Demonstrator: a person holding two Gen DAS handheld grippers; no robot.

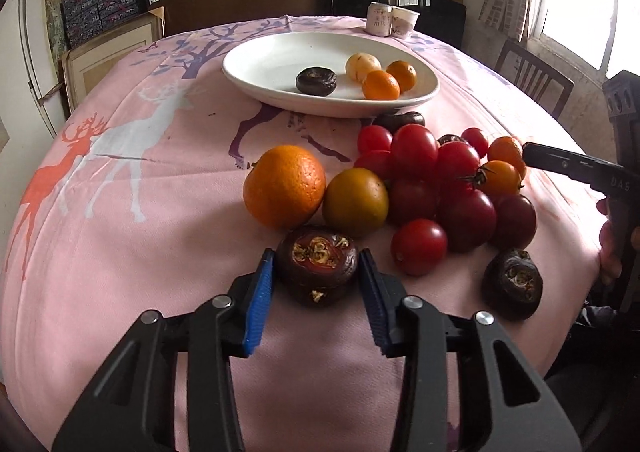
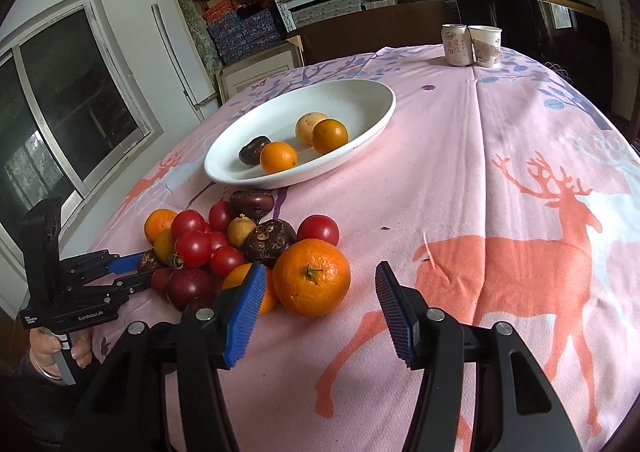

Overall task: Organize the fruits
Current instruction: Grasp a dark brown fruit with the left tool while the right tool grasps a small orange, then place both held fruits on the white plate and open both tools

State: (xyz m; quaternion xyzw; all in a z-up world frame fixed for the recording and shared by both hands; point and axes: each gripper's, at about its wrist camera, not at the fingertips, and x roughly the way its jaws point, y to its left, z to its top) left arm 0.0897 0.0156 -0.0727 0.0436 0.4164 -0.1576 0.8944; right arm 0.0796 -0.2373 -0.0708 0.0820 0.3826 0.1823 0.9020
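Blue ribbed fingers [image 1: 262,304] of the left gripper [image 1: 316,272] flank a dark water chestnut [image 1: 317,266] on both sides, the pads at or just off its skin; whether they are actually squeezing it cannot be told. That chestnut is squat and maroon-brown, glossy, with pale dried sprout scars on its upper face, and it sits on the pink deer-print tablecloth [image 1: 132,252] at the near edge of the table, just in front of a large orange [image 1: 285,185] and a greenish-yellow citrus fruit [image 1: 355,201]. To its right lies a heap of red cherry tomatoes [image 1: 416,150] mixed with small orange ones and further chestnuts, one of them [image 1: 513,284] apart at the near right. Beyond the heap, toward the far edge, a white oval plate [image 1: 256,64] holds one dark chestnut, a pale yellow fruit and two small oranges. A can [image 1: 378,19] and a paper cup [image 1: 405,22] stand touching at the far edge. In the right wrist view the left gripper [image 2: 146,266] reaches in low and level from the left, gripped by a hand [image 2: 56,352] below. The right gripper [image 2: 320,288] hovers with its fingers [image 2: 394,312] spread wide and nothing between them, pointed over the cloth at the large orange [image 2: 312,277], which lies just ahead of its left finger.
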